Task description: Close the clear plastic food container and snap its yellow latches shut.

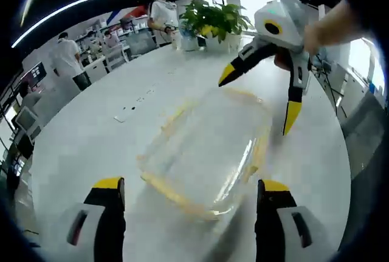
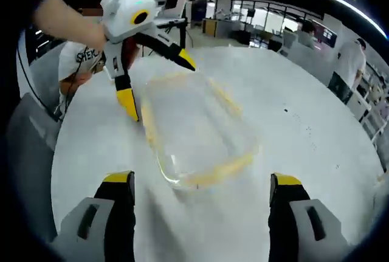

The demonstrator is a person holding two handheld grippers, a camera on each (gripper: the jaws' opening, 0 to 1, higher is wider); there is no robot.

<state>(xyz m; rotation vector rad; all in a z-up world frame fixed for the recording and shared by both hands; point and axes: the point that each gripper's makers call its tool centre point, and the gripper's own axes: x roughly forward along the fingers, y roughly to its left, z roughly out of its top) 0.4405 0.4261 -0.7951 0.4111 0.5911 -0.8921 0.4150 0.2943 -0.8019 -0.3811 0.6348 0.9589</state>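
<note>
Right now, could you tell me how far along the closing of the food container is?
Early stage, by the look of it. The clear container sits on the white table, blurred, so its lid and yellow latches can't be judged. The left gripper and right gripper both hover open around it, gripping nothing. Pressing the latches shut seems left.

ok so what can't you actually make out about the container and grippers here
- Clear plastic food container with yellow latches: motion-blurred in both views, so whether the lid is seated or the latches snapped can't be told.
- Left hand-held gripper and right hand-held gripper: jaws spread near the container; contact unclear through blur.
- White round table: small dark marks too tiny to identify.
</note>
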